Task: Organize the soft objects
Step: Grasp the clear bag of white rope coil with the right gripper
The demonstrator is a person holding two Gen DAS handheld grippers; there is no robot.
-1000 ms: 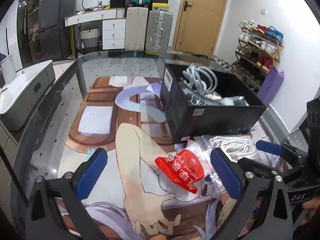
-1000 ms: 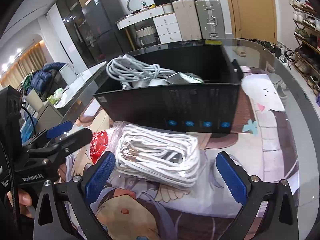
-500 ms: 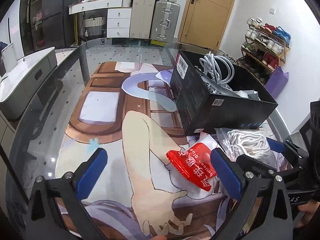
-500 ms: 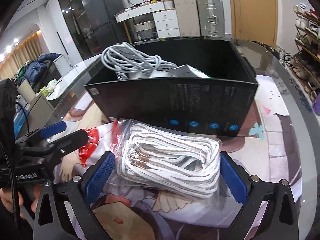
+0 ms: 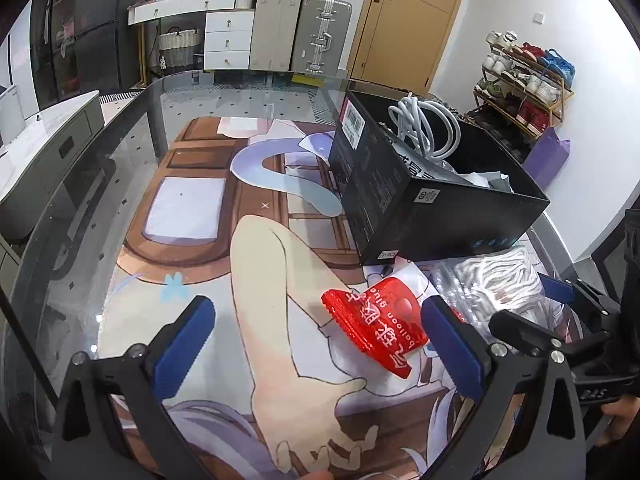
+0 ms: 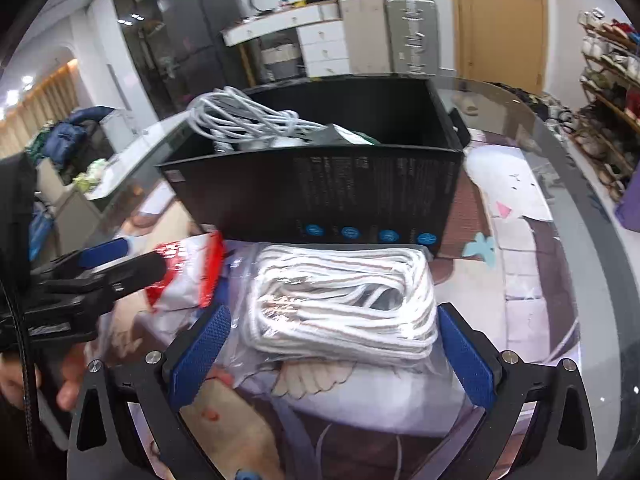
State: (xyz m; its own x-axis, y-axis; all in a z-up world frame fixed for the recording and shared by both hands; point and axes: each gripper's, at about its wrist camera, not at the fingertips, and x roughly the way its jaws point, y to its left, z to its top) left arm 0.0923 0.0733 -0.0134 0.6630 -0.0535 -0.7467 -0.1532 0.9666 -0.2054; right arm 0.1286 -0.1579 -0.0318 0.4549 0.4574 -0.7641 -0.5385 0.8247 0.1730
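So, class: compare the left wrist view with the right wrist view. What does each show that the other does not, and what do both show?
Only the left wrist view shows the barcode label on the end of the black box and the white "balloon" print on the red packet. Only the right wrist view shows the whole bag of white rope lying between the open right claw, and the blue jacket at far left. Both show the box, its grey cable coil, the packet, the rope, and the open left claw.

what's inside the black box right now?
The black box holds a coil of white cable poking above the rim, plus a dark packet with a green edge and pale items beside it. Anything deeper is hidden by the near wall.
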